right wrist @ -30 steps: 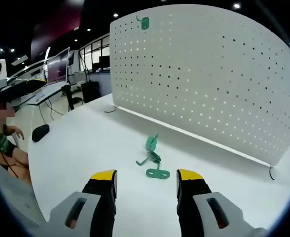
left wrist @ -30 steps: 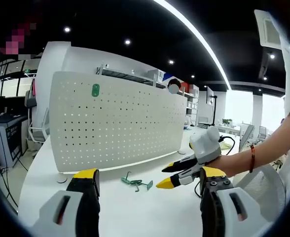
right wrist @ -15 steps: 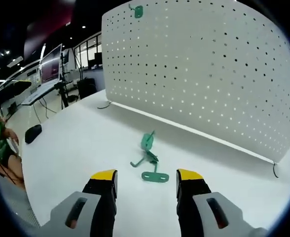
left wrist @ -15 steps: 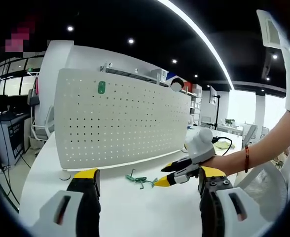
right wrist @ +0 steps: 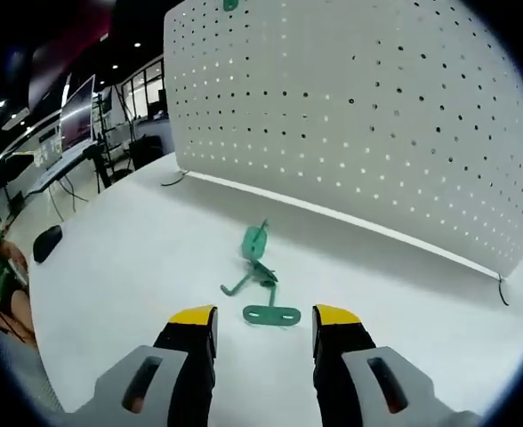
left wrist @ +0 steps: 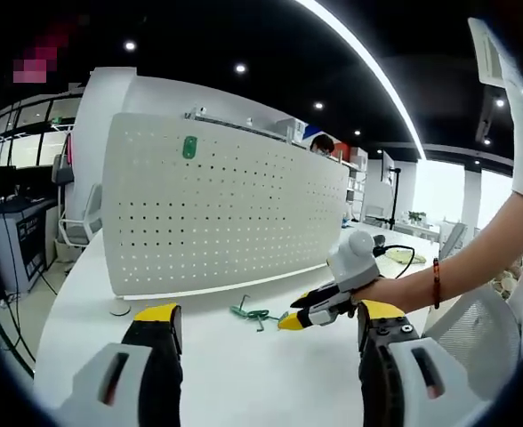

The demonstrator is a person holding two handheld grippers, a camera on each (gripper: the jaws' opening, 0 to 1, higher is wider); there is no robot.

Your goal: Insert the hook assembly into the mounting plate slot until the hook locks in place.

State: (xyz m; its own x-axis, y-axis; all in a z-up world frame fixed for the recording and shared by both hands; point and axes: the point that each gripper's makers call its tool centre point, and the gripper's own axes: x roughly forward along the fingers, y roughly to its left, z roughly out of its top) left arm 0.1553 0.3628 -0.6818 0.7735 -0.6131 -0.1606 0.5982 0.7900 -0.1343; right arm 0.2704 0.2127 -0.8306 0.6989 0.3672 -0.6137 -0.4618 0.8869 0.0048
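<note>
Holding nothing, your right gripper (right wrist: 263, 322) stands wide open just short of the green hooks (right wrist: 259, 277) tangled flat on the white table (right wrist: 137, 267); your left gripper (left wrist: 266, 322) gapes empty too.

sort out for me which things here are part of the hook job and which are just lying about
Part of the job:
- green hooks lying on the table
- white pegboard standing behind them
- green hook already hanging on the pegboard
- right tool, open, just short of the hooks

Just lying about:
- black mouse at the table edge
- black cable
</note>
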